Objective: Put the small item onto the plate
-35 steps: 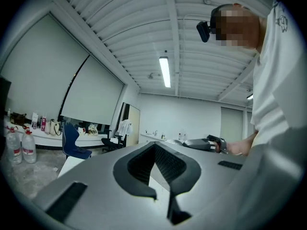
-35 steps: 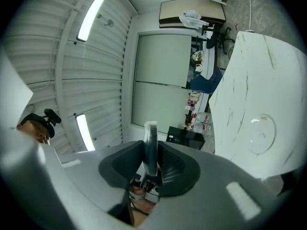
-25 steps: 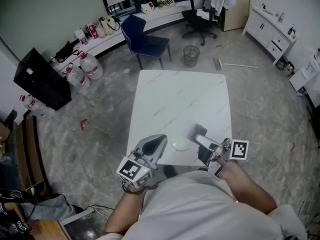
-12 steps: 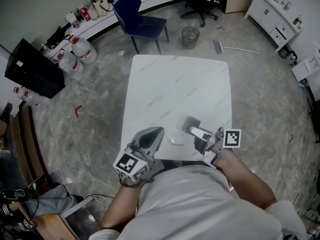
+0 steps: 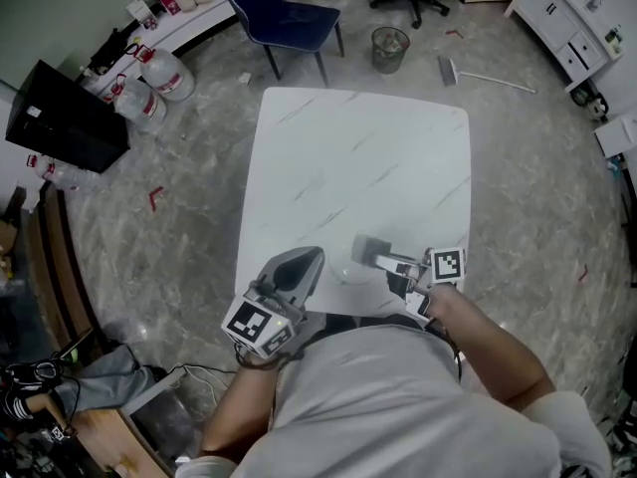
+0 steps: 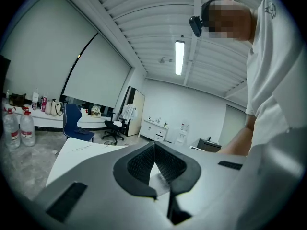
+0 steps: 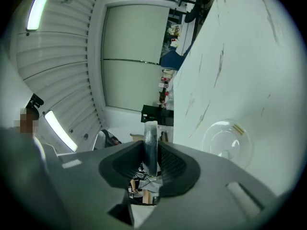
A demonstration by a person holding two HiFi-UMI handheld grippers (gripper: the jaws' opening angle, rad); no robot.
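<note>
A thin, flat, grey small item (image 7: 151,131) stands on edge between the pads of my right gripper (image 7: 151,150), which is shut on it. A clear glass plate (image 7: 226,140) lies on the white marble table (image 7: 240,56) just to the right of that gripper's jaws. In the head view the right gripper (image 5: 366,251) hovers over the table's near edge, close beside the faint plate (image 5: 348,273). My left gripper (image 5: 309,259) rests at the near edge to the plate's left. Its tips (image 6: 154,146) meet with nothing between them.
The table (image 5: 358,167) carries only the plate. Beyond its far edge stand a blue chair (image 5: 284,18) and a waste bin (image 5: 390,48). A black cabinet (image 5: 65,118) and water bottles (image 5: 164,78) are at the left. The person's body fills the near side.
The right gripper has shifted a little to the left, nearer the plate, and its marker cube has turned. The left gripper has held its place. The head view has tilted.
</note>
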